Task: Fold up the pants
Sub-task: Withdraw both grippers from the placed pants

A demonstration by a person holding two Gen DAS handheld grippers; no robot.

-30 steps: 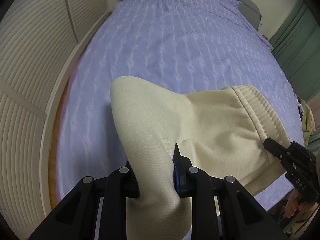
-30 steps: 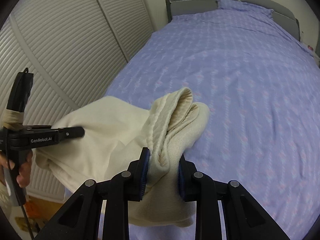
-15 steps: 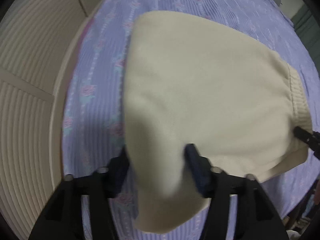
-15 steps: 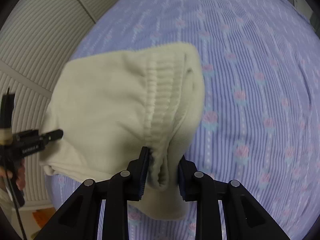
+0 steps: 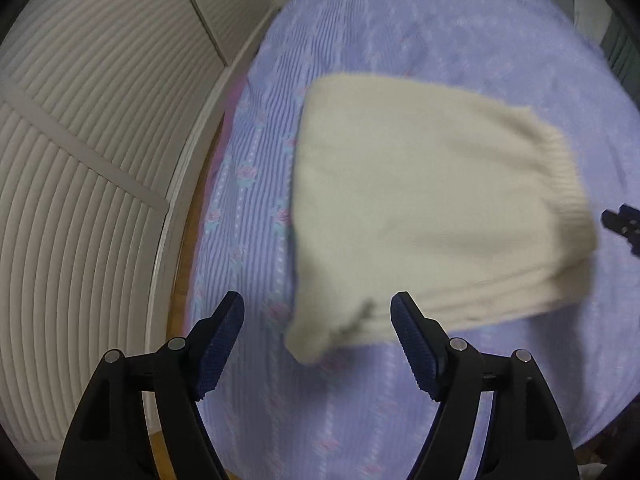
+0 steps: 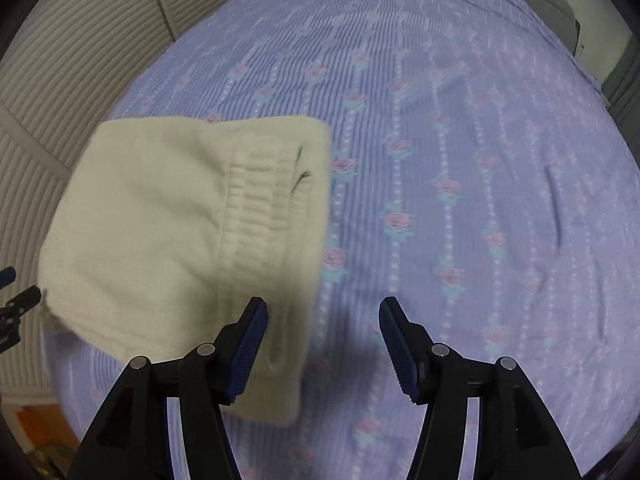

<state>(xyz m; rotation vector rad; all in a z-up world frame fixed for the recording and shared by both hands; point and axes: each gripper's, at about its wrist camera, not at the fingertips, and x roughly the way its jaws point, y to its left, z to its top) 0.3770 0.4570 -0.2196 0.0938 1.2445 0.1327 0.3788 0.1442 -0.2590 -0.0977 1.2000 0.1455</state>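
Observation:
The cream pants (image 5: pixel 432 208) lie folded in a compact rectangle on the purple flowered bedspread (image 5: pixel 360 408); in the right wrist view the pants (image 6: pixel 168 240) show the ribbed waistband on top. My left gripper (image 5: pixel 318 338) is open and empty, just in front of the pants' near corner. My right gripper (image 6: pixel 323 340) is open and empty, its left finger at the pants' near right edge. The right gripper's tip shows at the far right of the left wrist view (image 5: pixel 622 224).
White louvred wardrobe doors (image 5: pixel 80 160) run along the bed's left side, with a narrow strip of wooden floor (image 5: pixel 182 272) between. The grey headboard (image 6: pixel 552 4) is at the far end. The bedspread (image 6: pixel 480 200) stretches right of the pants.
Both grippers have laid the pants down on the bed, opened, let go of the fabric and pulled back a little.

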